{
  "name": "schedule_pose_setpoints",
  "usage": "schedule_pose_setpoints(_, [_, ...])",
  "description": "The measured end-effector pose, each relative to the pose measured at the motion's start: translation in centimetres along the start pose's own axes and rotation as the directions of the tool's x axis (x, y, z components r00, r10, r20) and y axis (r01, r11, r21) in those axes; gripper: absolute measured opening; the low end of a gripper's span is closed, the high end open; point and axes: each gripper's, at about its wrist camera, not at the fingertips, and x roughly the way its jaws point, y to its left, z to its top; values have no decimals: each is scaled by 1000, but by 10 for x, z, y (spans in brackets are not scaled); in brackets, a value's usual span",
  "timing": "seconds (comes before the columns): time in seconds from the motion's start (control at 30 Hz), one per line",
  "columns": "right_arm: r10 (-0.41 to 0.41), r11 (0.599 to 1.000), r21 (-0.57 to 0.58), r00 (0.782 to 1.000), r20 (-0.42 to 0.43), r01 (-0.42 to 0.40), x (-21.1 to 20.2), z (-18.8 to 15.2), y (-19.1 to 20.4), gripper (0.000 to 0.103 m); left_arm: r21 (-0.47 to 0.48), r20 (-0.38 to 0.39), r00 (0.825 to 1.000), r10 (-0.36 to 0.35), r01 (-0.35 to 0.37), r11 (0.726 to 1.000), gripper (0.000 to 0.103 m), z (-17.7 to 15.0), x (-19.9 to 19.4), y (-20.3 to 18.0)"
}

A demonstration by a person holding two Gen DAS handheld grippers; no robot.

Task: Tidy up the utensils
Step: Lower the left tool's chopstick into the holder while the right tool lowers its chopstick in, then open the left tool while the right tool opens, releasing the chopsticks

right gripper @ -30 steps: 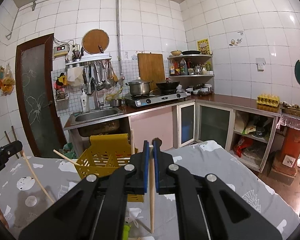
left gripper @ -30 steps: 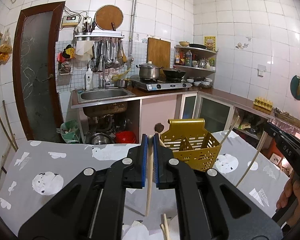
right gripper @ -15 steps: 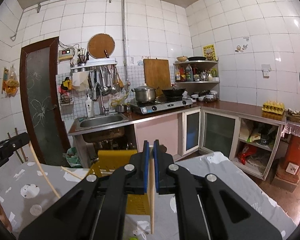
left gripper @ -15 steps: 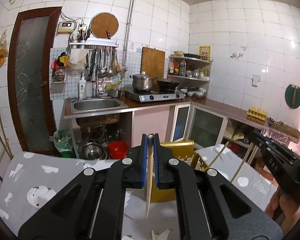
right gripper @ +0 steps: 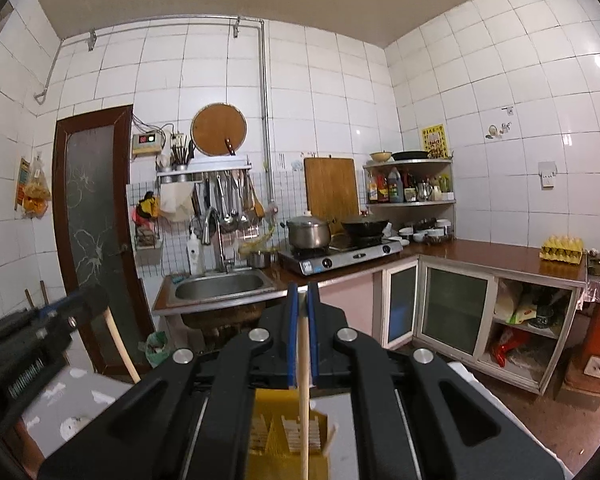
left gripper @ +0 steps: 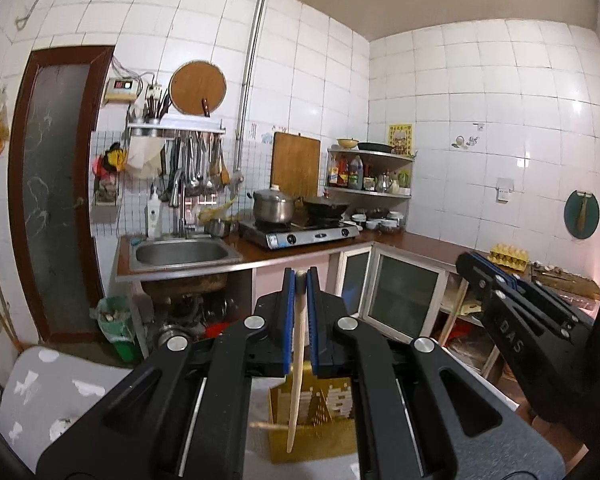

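My left gripper (left gripper: 299,280) is shut on a pale wooden chopstick (left gripper: 296,364) that hangs down over the yellow slotted utensil basket (left gripper: 332,400). My right gripper (right gripper: 303,292) is shut on another wooden chopstick (right gripper: 304,392), held upright above the same basket (right gripper: 284,432). The right gripper also shows at the right of the left wrist view (left gripper: 512,312) with its chopstick (left gripper: 452,308). The left gripper shows blurred at the left of the right wrist view (right gripper: 40,328) with its chopstick (right gripper: 118,344). Another chopstick (left gripper: 266,425) pokes out of the basket.
The basket stands on a table with a grey patterned cloth (left gripper: 52,392). Behind are a sink (left gripper: 180,254), a gas stove with a pot (left gripper: 274,204) and wok, hanging utensils (left gripper: 196,168), a corner shelf (left gripper: 368,176), glass-door cabinets (left gripper: 404,296) and a brown door (left gripper: 56,184).
Both grippers have risen and tilted up with their chopsticks; the basket has dropped low in both views. The two grippers have come closer together.
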Motion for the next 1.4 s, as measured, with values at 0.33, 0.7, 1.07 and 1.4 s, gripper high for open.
schedule_pose_setpoints(0.33, [-45,999,22,998,-33,46,48,1,-3,5,10,63,997,41,-42,999,5,-9,45,-1])
schedule_pose_setpoints(0.7, [-38,999,17,994,-99,39,81,-63,-17,5,-36,-84,993,84,-88,996,5,-71,97,29])
schedule_pose_setpoints(1.07, [-58,998,-14,982,-182,57,69,-72,-27,38,-49,-167,980,104,-114,992,55,-67,79,49])
schedule_pose_setpoints(1.4, [-89,996,-1,973,-214,91,7,-71,-47,64,-29,-143,976,164,-170,985,98,-50,9,73])
